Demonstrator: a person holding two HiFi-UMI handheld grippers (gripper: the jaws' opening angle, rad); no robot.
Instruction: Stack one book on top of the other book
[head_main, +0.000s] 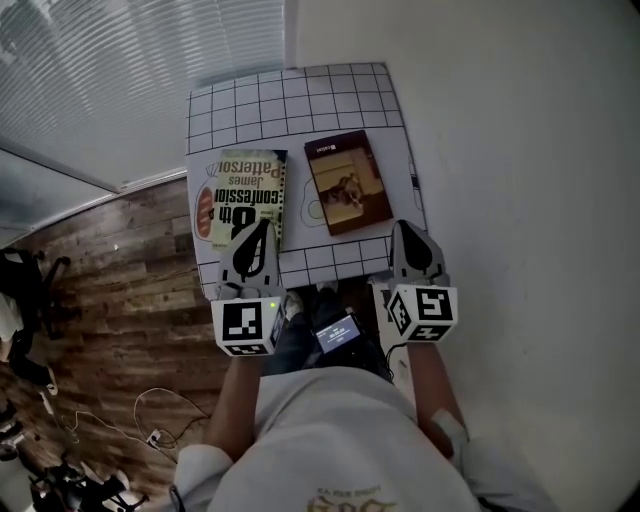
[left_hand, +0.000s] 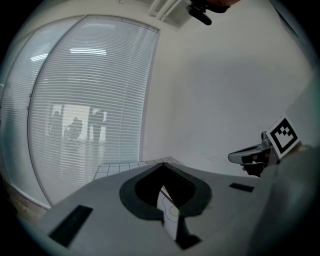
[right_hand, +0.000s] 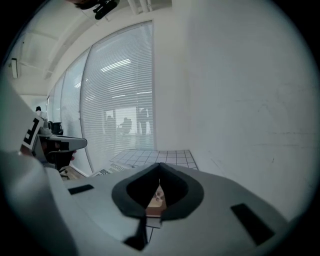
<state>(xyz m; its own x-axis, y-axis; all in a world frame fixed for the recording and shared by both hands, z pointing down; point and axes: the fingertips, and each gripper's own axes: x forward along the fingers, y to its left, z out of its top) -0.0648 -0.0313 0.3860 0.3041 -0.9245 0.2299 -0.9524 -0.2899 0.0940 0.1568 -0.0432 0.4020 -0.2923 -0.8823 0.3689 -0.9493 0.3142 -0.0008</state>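
surface: gridded table (head_main: 300, 100) | on it: green book (head_main: 245, 195), brown book (head_main: 348, 182) | side by side, apart

Probably an office: blinds (head_main: 100, 70), cables (head_main: 148, 412)

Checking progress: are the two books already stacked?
No, the brown book lies flat beside the Patterson book on the grid mat, a gap between them.

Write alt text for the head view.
Two books lie side by side on a gridded mat: a James Patterson paperback left, a brown book right. The left claw and right claw, both shut and empty, point toward them from the near edge.
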